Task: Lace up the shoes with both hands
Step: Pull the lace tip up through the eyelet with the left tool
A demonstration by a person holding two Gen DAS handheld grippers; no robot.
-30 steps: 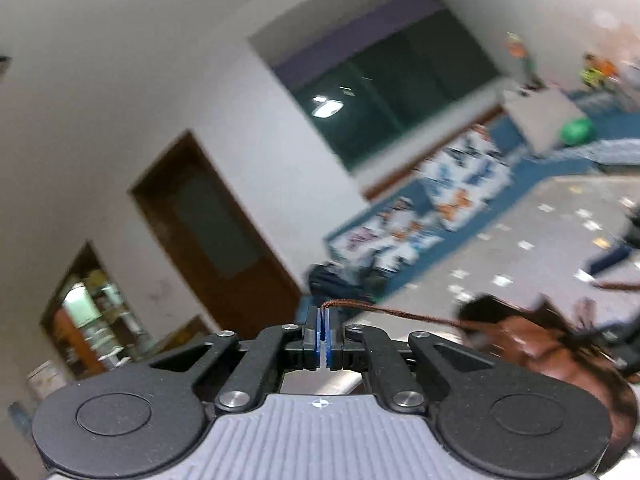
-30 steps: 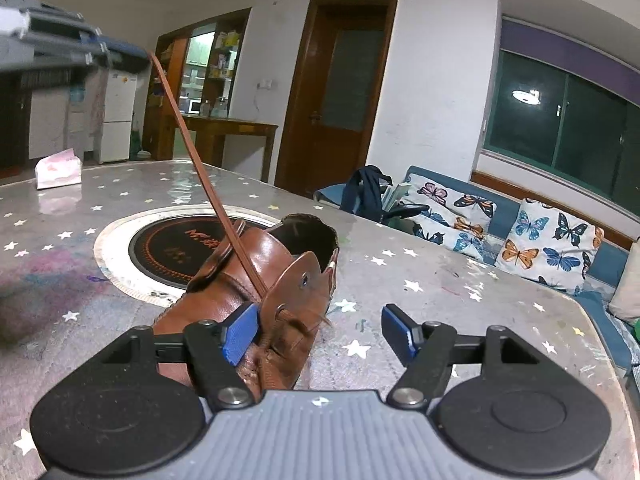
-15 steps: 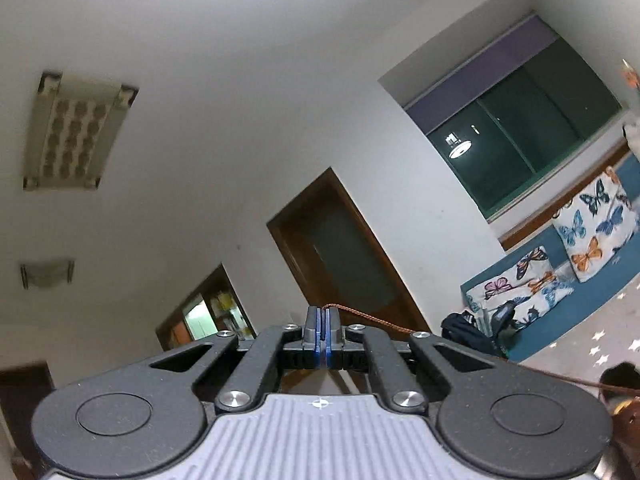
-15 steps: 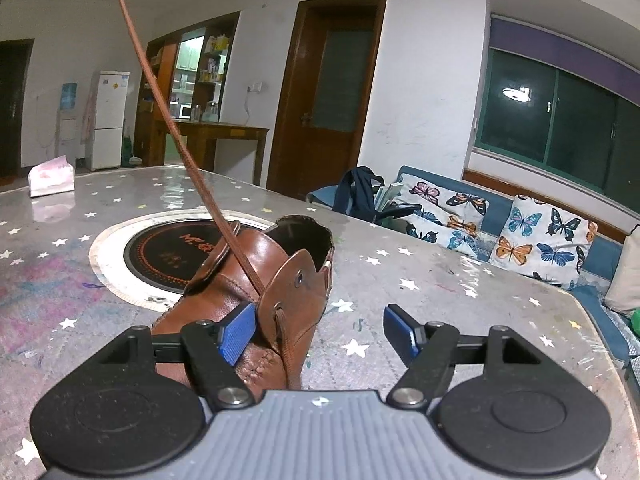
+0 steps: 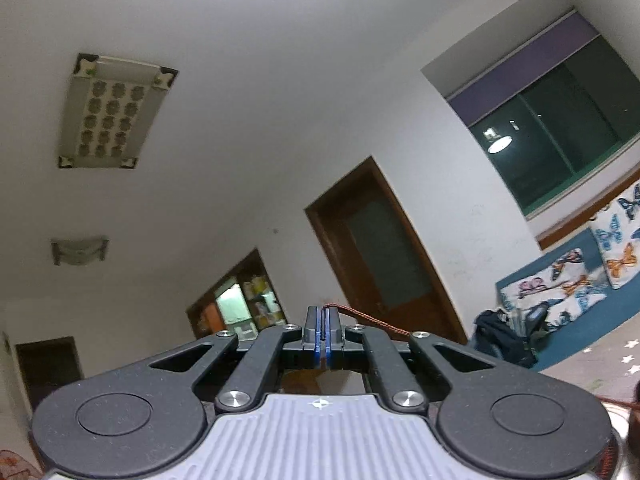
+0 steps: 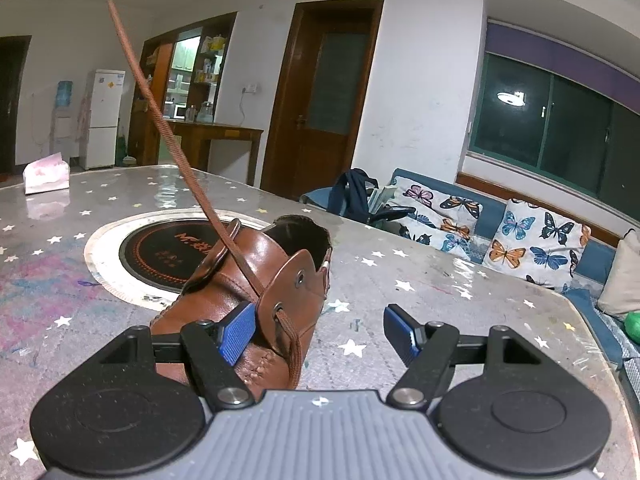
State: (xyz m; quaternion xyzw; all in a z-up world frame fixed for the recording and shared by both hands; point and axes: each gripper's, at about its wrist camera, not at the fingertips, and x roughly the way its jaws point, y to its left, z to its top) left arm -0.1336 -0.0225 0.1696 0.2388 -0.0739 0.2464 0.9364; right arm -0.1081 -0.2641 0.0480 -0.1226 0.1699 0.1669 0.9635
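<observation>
The left gripper (image 5: pixel 322 334) has its fingers pressed together on the end of the brown lace (image 5: pixel 370 322), which leaves the blue pads at the right side and slants down out of sight behind the right finger linkage. This gripper is tilted upward: its camera takes in the ceiling lamp (image 5: pixel 114 114), the brown door (image 5: pixel 384 252) and the dark window (image 5: pixel 560 132), with only a sliver of the star-patterned bench (image 5: pixel 592 364) at the right edge and a dark brown blur at the lower right corner that cannot be identified for certain.

The right wrist view supplies what the left one lacks. The brown leather shoe (image 6: pixel 248 288) sits on the bench (image 6: pixel 440 292), its heel end resting over the rim of the round inset plate (image 6: pixel 152 248), its toe end toward the camera. The lace (image 6: pixel 160 120) rises taut from between the eyelet flaps up to the top left corner of the picture, where a dark part of the left gripper shows. A second strand hangs from the lower eyelet of the near flap down the shoe's side.

The right gripper (image 6: pixel 320 332) has its fingers spread wide and holds nothing. Its left finger pad (image 6: pixel 238 328) lies against the shoe, just beside the near eyelet flap, while the right pad (image 6: pixel 400 334) stands well apart over bare bench. A pink tissue pack (image 6: pixel 44 172) lies near the far left edge of the bench.
</observation>
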